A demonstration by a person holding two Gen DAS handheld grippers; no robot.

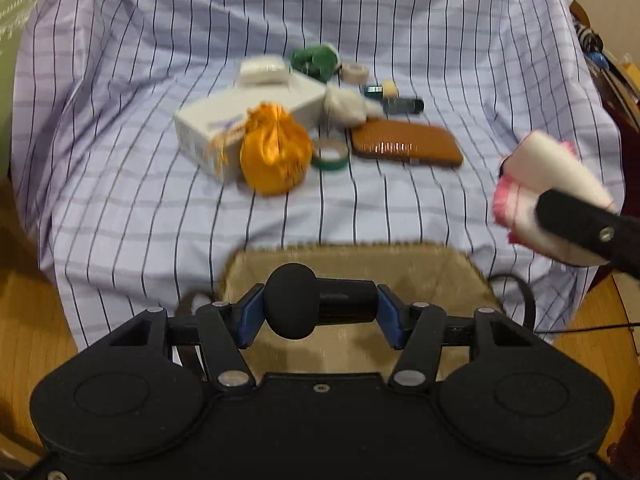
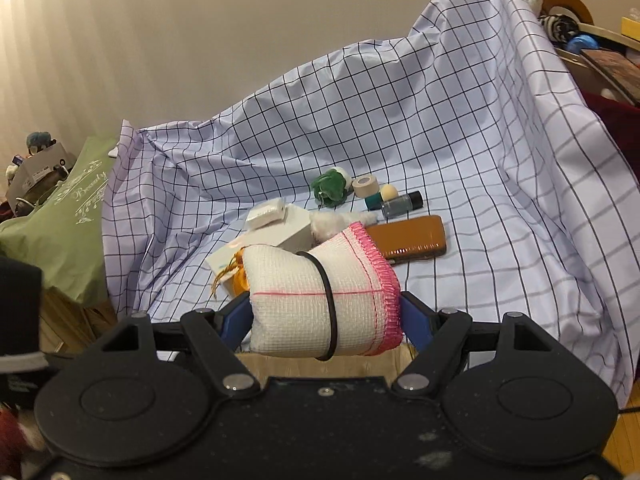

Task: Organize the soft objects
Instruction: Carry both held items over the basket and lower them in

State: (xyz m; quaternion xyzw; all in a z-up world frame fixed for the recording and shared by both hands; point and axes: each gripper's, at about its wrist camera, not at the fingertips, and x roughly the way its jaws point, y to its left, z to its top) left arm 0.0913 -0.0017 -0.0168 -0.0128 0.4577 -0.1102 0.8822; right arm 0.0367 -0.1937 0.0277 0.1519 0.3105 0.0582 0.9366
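My left gripper (image 1: 320, 314) is shut on a black foam object (image 1: 294, 300), a rounded head with a short cylinder, pressed between the blue pads. It hangs over a tan woven basket (image 1: 420, 268) at the near edge of the checked cloth. My right gripper (image 2: 324, 314) is shut on a white mesh cloth roll (image 2: 292, 300) with pink trim and a black band around it. In the left wrist view that cloth roll (image 1: 560, 168) hovers at the right, above the checked cloth. On the cloth lie an orange satin pouch (image 1: 276, 148), a white fluffy piece (image 1: 348, 106) and a green soft item (image 1: 314, 60).
Also on the checked cloth (image 1: 120, 120) are a white box (image 1: 224, 120) with a white packet (image 1: 264, 70) on top, a green tape ring (image 1: 330, 154), a beige tape roll (image 1: 354, 72), a brown flat case (image 1: 404, 144) and small bottles (image 1: 400, 104). A green bag (image 2: 60, 232) sits at the left.
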